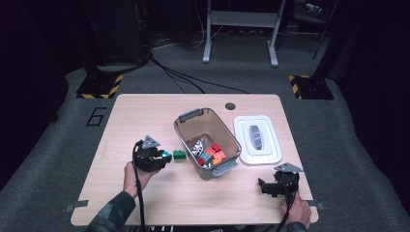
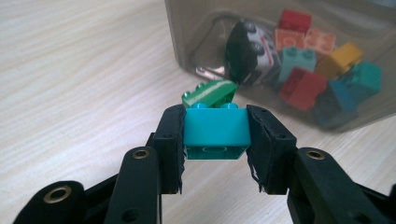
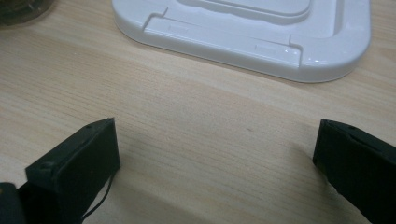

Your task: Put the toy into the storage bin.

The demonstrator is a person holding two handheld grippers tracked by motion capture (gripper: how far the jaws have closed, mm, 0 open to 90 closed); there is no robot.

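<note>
Your left gripper (image 2: 215,135) is clamping its jaws on a teal brick (image 2: 215,132), just left of the bin (image 1: 207,141) and above the worktop (image 1: 145,116). A green brick (image 2: 208,94) is lying between them. Your right gripper (image 3: 217,154) is resting near the bin's white lid (image 3: 243,42), jaws gaping wide on nothing.

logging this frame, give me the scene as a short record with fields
left gripper: shut on teal brick, lifted off the table
right gripper: open, nothing between the jaws, over bare table
green brick: on the table, just left of the bin
bin: clear, open, coloured bricks inside
lid: white, flat on the table right of the bin
</note>
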